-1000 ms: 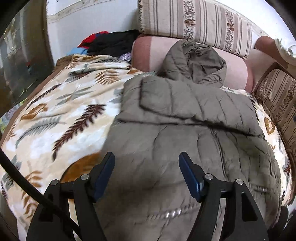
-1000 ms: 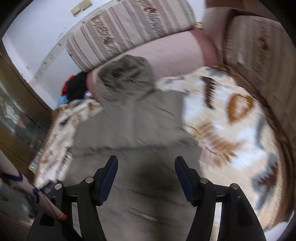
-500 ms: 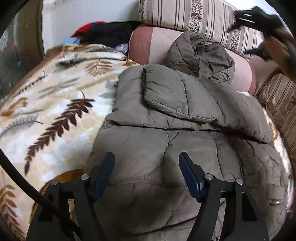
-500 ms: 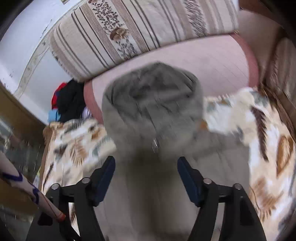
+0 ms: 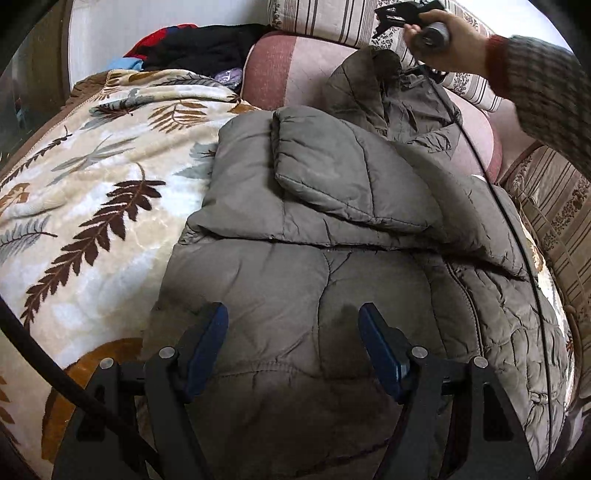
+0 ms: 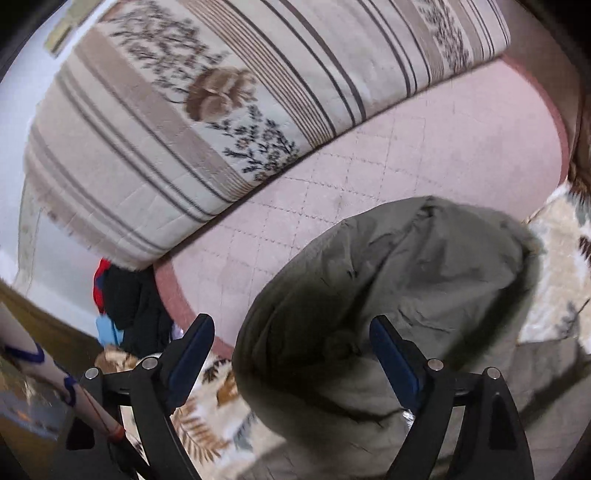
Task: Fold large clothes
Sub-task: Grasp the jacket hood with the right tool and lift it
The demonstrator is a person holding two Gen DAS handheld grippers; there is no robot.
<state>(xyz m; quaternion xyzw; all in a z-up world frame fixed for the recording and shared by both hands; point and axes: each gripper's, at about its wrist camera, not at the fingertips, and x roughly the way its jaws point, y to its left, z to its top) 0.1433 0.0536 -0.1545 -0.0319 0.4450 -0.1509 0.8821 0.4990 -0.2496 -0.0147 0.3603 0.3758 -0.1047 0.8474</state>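
An olive-grey quilted jacket (image 5: 332,229) lies spread on a leaf-patterned blanket (image 5: 92,177), one sleeve (image 5: 332,170) folded across its chest. Its hood (image 5: 384,85) leans against a pink bolster cushion (image 5: 288,70). My left gripper (image 5: 293,332) is open and empty, just above the jacket's lower part. My right gripper (image 6: 291,350) is open, its jaws either side of the hood (image 6: 388,295), close to it but not gripping. In the left wrist view the right gripper (image 5: 391,18) shows in a hand above the hood.
A striped floral cushion (image 6: 221,92) rests on the pink bolster (image 6: 406,147). A pile of black, red and blue clothes (image 5: 192,48) lies at the far left corner. A patterned sofa arm (image 5: 554,206) borders the right side. A cable (image 5: 517,240) crosses the jacket.
My right gripper has moved forward and up to the hood, which now fills its view. My left gripper has stayed over the jacket's lower part, drawing slightly closer.
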